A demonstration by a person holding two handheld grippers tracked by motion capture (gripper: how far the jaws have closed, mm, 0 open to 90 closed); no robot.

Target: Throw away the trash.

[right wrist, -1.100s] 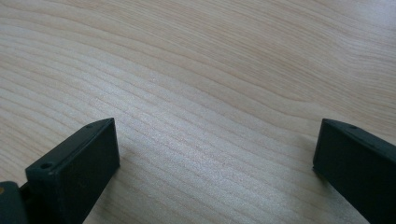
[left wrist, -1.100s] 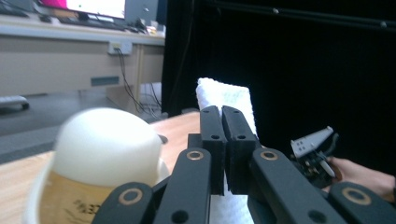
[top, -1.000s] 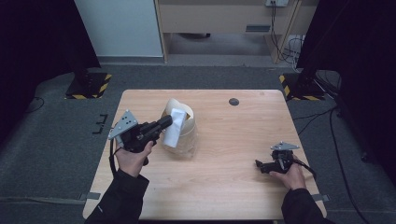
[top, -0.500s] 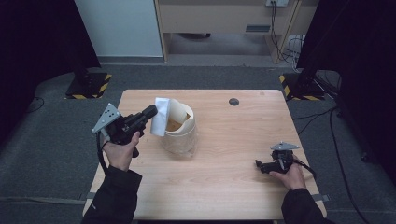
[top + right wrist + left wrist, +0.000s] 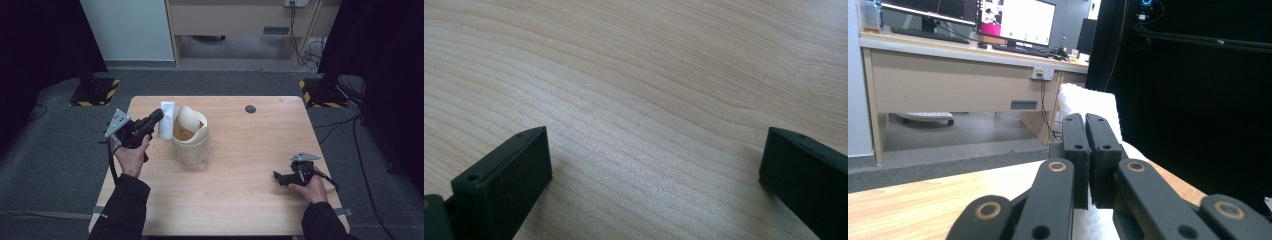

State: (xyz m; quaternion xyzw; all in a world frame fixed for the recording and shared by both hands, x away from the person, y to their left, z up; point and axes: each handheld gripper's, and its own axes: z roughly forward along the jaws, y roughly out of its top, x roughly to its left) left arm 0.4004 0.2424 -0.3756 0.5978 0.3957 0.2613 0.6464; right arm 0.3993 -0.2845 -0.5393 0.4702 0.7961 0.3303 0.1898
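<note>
My left gripper (image 5: 158, 115) is held above the table's left side, shut on a white cloth (image 5: 166, 120) that hangs from its tip just left of the container. In the left gripper view the jaws (image 5: 1086, 120) press together with the white cloth (image 5: 1089, 100) sticking up behind them and showing below. The container (image 5: 190, 137) is a clear tub with a curled beige liner standing up in it, near the table's middle. My right gripper (image 5: 276, 176) rests low at the front right, open. Bare wood lies between its wide-apart jaws (image 5: 654, 155).
The wooden table (image 5: 250, 155) has a small dark round disc (image 5: 250, 109) near its far edge. A desk with monitors (image 5: 1013, 22) stands beyond the table, with cables on the grey floor. Black stands with striped bases (image 5: 95, 92) flank the table.
My left gripper has drawn the white cloth out and away from the container's mouth, moving left and slightly back. The right gripper has stayed put.
</note>
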